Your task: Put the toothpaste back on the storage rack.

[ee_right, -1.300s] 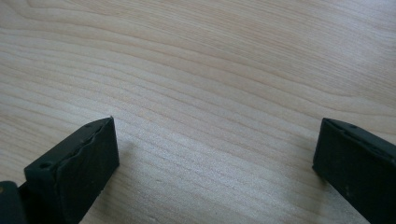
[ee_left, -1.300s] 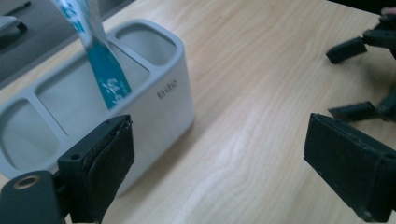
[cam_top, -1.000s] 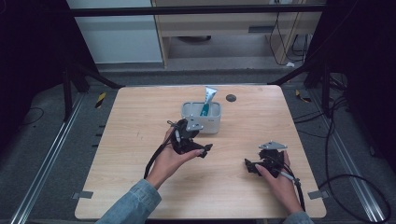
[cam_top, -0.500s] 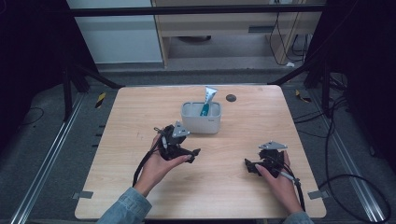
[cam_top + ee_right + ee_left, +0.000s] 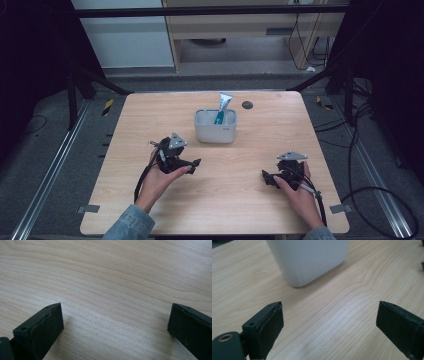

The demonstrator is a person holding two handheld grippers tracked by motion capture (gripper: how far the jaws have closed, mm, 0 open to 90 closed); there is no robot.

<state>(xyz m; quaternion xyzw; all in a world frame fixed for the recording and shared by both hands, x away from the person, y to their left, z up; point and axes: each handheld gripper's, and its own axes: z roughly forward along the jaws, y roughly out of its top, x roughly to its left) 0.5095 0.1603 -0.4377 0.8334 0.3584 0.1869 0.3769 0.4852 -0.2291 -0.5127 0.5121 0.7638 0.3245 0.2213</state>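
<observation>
Lab test cell, black frame (image 5: pixel 90 80), floor cables (image 5: pixel 372 195), wooden table (image 5: pixel 150 115)

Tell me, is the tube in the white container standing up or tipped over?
Upright, leaning slightly. The tube stands in the white container, its flat end poking above the rim.

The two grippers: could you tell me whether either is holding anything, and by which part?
Nothing is held. The left gripper and the right gripper both have their jaws wide apart over bare table.

Black left gripper (image 5: pixel 192 163), grey plate, seemingly denim sleeves
</observation>
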